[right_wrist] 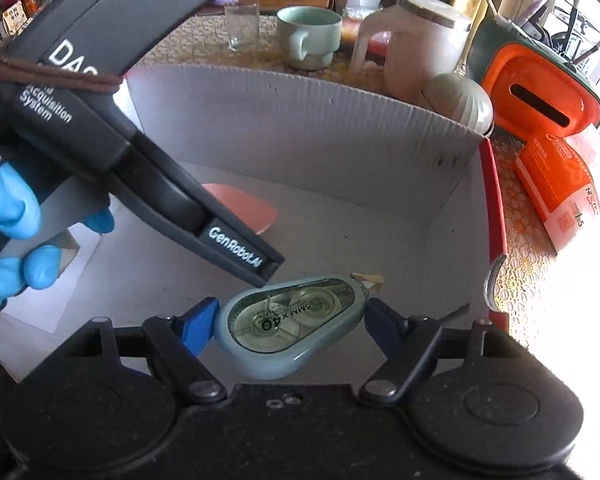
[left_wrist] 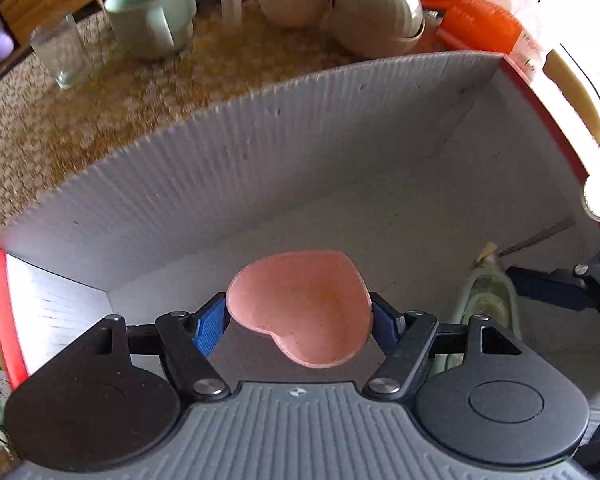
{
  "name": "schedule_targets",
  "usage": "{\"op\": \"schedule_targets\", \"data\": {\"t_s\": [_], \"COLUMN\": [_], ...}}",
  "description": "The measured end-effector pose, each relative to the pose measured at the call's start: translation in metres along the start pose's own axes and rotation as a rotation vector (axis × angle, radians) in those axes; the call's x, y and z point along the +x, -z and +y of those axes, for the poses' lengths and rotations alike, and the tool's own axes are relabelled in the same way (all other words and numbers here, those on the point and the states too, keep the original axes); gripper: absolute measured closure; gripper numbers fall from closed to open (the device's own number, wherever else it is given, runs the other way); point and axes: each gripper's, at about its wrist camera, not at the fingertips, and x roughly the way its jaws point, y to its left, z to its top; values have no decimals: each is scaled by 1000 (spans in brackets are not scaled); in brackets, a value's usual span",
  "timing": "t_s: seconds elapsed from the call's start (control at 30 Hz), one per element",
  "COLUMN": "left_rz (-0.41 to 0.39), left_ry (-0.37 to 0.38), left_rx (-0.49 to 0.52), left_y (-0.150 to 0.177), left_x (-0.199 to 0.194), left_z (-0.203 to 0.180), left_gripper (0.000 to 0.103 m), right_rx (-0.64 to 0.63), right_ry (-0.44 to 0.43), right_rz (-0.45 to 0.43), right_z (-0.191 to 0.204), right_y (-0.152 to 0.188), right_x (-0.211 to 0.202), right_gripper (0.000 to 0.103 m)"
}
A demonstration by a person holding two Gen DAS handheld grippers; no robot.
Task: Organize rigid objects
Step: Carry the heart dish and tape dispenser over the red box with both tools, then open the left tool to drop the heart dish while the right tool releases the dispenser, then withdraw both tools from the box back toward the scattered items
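I had both claws over the white corrugated cardboard box (left_wrist: 260, 168). My left gripper (left_wrist: 298, 324) was closed on the pink heart-shaped dish (left_wrist: 300, 308), pads pressing its opposite rims, above the box floor. It looked stiff, light and smooth, so I judged the rim the safest hold. My right gripper (right_wrist: 288, 324) was clamped endwise on the correction tape dispenser (right_wrist: 292, 328), a light, hard plastic shell.

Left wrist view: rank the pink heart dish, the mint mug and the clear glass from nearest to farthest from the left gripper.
1. Pink heart dish: clamped in the left gripper jaws, over the box.
2. Clear glass: beyond the box wall, far left on the table.
3. Mint mug: behind the glass, slightly farther back; a narrow call.
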Motion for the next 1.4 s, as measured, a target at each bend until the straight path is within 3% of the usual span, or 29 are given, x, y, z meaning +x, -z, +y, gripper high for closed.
{"op": "schedule_targets", "data": {"t_s": [0.17, 0.6, 1.07, 1.4], "left_rz": [30, 30, -158, -312], "left_ry": [8, 5, 31, 92], "left_rx": [-7, -1, -10, -11], "left_y": [1, 8, 28, 67], "left_x": [8, 0, -67, -134], "left_z": [3, -1, 4, 19], "left_gripper": [29, 29, 29, 29], "right_rx": [-17, 21, 76, 132], "right_ry": [2, -7, -24, -39], "right_rz": [34, -21, -177, -334], "right_z": [3, 3, 16, 45], "right_y": [0, 0, 10, 20], "right_x": [6, -7, -60, -106], "right_gripper": [25, 20, 18, 16]}}
